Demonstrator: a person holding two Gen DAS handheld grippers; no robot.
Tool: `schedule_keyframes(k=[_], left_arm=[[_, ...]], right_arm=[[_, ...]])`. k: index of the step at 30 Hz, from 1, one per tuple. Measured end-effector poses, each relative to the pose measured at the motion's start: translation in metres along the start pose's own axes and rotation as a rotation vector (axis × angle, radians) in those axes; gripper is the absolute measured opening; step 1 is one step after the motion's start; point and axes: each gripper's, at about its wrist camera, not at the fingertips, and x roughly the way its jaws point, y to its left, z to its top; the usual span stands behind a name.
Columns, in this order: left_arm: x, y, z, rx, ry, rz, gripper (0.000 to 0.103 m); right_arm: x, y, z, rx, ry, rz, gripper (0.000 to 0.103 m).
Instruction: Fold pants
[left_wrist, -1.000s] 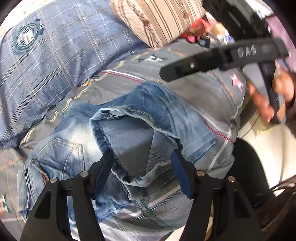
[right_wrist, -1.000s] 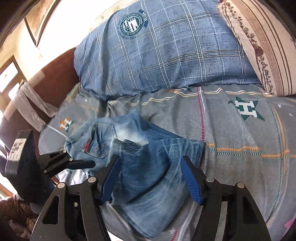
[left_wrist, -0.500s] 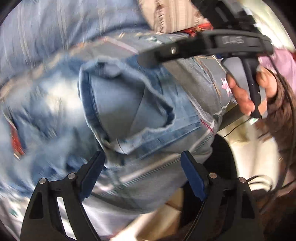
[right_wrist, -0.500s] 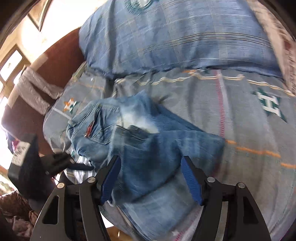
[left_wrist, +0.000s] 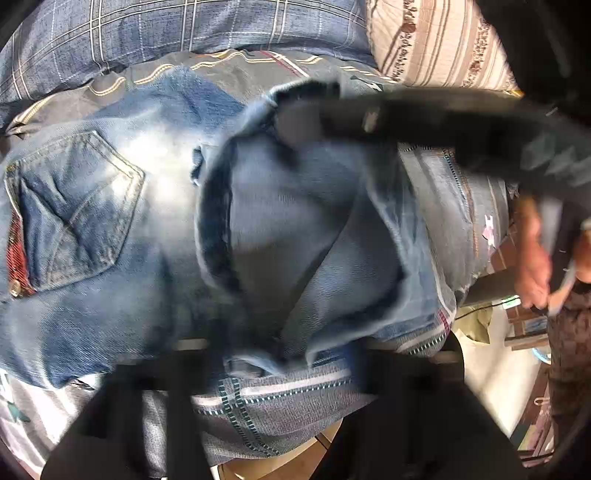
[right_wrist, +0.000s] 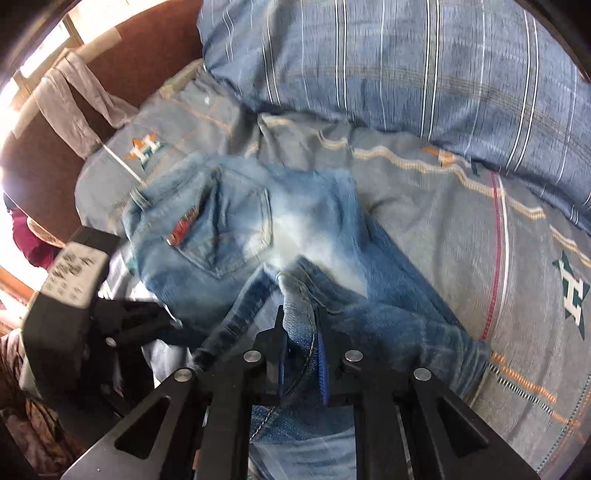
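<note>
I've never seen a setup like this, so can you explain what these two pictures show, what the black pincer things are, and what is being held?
There is no robot here: a person holds a two-finger gripper in each hand, each with a camera looking along its fingers. One picture is from the left gripper, badly blurred; the other is from the right gripper. A pair of blue jeans lies on a grey patterned bedspread, with a blue plaid pillow behind. Both grippers' jaws are closing. The right gripper pinches a denim fold; the left's own grip is too blurred to see. In the left view, the person's hand holds the right gripper's handle.
</note>
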Motion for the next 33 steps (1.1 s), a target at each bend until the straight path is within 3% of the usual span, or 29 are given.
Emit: schedule_keyframes(k=[4, 7, 10, 12, 14, 15, 17, 18, 20, 23, 26, 28, 30, 31, 32, 33], left_arm=[[0.003, 0.039, 0.000, -0.184, 0.017, -0.062, 0.012], [0.015, 0.072, -0.006, -0.332, 0.055, -0.189, 0.011], [0.009, 0.076, -0.007, -0.313, 0.055, -0.215, 0.013], [-0.004, 0.072, -0.009, -0.262, 0.039, -0.221, 0.015], [-0.019, 0.063, -0.008, -0.208, 0.007, -0.237, 0.015], [-0.030, 0.059, -0.008, -0.175, -0.018, -0.252, 0.017], [-0.052, 0.053, -0.006, -0.114, -0.088, -0.232, 0.028], [-0.058, 0.051, -0.002, -0.092, -0.119, -0.203, 0.046], [-0.065, 0.053, 0.009, -0.084, -0.162, -0.110, 0.064], [-0.069, 0.072, 0.023, -0.146, -0.170, -0.134, 0.064], [-0.052, 0.075, 0.040, -0.191, -0.141, -0.092, 0.070], [-0.032, 0.063, 0.052, -0.195, -0.093, -0.103, 0.070], [-0.017, 0.053, 0.062, -0.184, -0.061, -0.113, 0.070], [-0.014, 0.045, 0.066, -0.167, -0.065, -0.084, 0.069], [-0.009, 0.039, 0.074, -0.149, -0.072, -0.029, 0.051], [-0.007, 0.035, 0.079, -0.139, -0.070, -0.002, 0.013]], right_arm=[[-0.008, 0.000, 0.022, 0.021, -0.087, 0.072, 0.011], [0.031, -0.011, 0.030, 0.041, -0.024, 0.048, 0.016], [0.066, -0.025, 0.028, 0.091, 0.041, 0.003, 0.022], [0.052, -0.040, 0.026, 0.186, -0.006, 0.099, 0.032], [0.019, -0.055, 0.020, 0.251, -0.092, 0.169, 0.066], [-0.008, -0.064, 0.012, 0.264, -0.169, 0.163, 0.071], [-0.038, -0.076, 0.000, 0.265, -0.241, 0.109, 0.077], [-0.050, -0.083, -0.010, 0.259, -0.255, 0.030, 0.078], [-0.052, -0.089, -0.027, 0.235, -0.215, -0.115, 0.078], [-0.034, -0.093, -0.046, 0.256, -0.140, -0.174, 0.076], [-0.023, -0.096, -0.057, 0.300, -0.149, -0.186, 0.076], [-0.016, -0.097, -0.060, 0.340, -0.156, -0.173, 0.076], [-0.008, -0.097, -0.060, 0.371, -0.151, -0.177, 0.064], [-0.005, -0.098, -0.060, 0.385, -0.151, -0.167, 0.051], [-0.006, -0.099, -0.062, 0.397, -0.161, -0.186, 0.040], [-0.008, -0.100, -0.064, 0.403, -0.177, -0.192, 0.032]])
